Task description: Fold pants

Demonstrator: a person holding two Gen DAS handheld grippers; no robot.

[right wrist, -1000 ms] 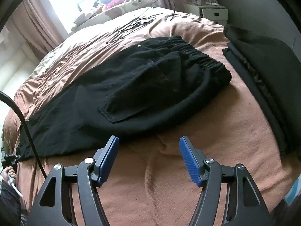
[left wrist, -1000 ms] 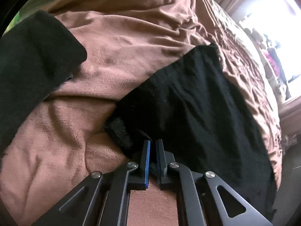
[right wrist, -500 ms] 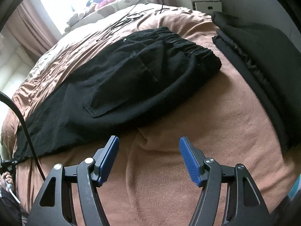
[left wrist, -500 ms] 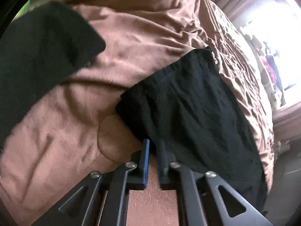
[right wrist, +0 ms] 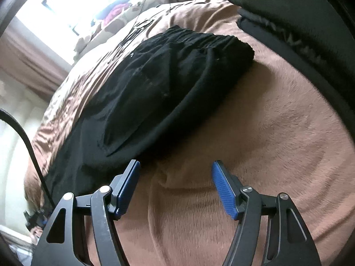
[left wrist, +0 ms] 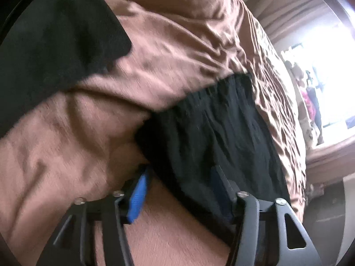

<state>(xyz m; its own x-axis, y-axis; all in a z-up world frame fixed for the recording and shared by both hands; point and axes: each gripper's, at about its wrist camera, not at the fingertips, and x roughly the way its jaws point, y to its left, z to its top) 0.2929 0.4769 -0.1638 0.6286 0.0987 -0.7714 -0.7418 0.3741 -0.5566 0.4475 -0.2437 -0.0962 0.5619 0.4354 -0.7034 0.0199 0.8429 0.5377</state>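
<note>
Black pants [right wrist: 159, 93] lie folded lengthwise on a brown blanket [right wrist: 277, 133], with the elastic waistband at the far right and a leg running left. In the left wrist view the pants' leg [left wrist: 221, 133] lies across my left gripper [left wrist: 179, 190]. That gripper is open, with the cloth edge between its jaws and the right finger partly under the fabric. My right gripper [right wrist: 175, 184] is open and empty, just in front of the pants' near edge.
A second dark garment [right wrist: 299, 22] lies folded at the right of the bed; it also shows in the left wrist view [left wrist: 55, 51] at upper left. Black cables [right wrist: 137, 22] lie on the bed behind the pants. A bright window [right wrist: 88, 4] is beyond.
My left gripper was shut on the pants' leg end and has opened wide. Both grippers have moved closer and lower to the bed. The right gripper stayed open.
</note>
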